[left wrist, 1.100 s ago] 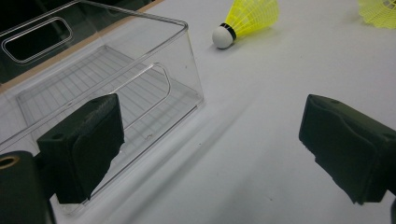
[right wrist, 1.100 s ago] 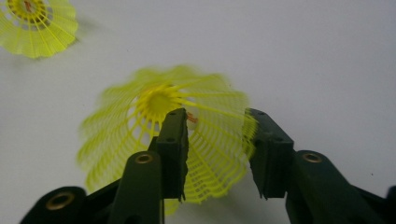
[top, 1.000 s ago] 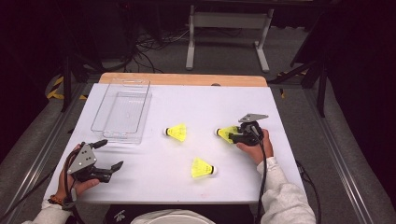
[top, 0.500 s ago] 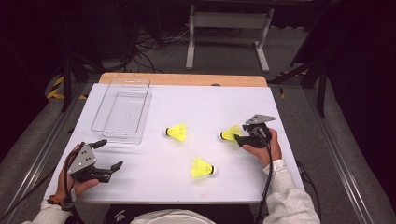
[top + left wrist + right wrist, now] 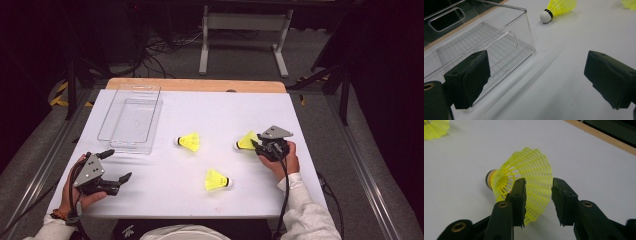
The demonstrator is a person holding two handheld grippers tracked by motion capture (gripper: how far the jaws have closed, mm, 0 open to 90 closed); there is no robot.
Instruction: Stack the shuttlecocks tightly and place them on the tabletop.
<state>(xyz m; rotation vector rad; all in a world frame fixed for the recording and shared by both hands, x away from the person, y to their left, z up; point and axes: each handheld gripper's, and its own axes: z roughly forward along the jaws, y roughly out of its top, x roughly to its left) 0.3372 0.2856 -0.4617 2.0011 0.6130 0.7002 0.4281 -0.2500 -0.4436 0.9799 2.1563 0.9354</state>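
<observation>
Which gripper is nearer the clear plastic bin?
Left. The left gripper sits just below the clear plastic bin; the right gripper is far across, at a yellow shuttlecock.

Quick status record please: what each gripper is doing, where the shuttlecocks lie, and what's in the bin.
right gripper: jaws have just been closing around the skirt rim of the right shuttlecock; whether the pads press it cannot be told
left gripper: open, nothing between the jaws, beside the clear bin
middle shuttlecock: on its side on the table
near shuttlecock: on its side, free
clear bin contents: nothing inside
</observation>
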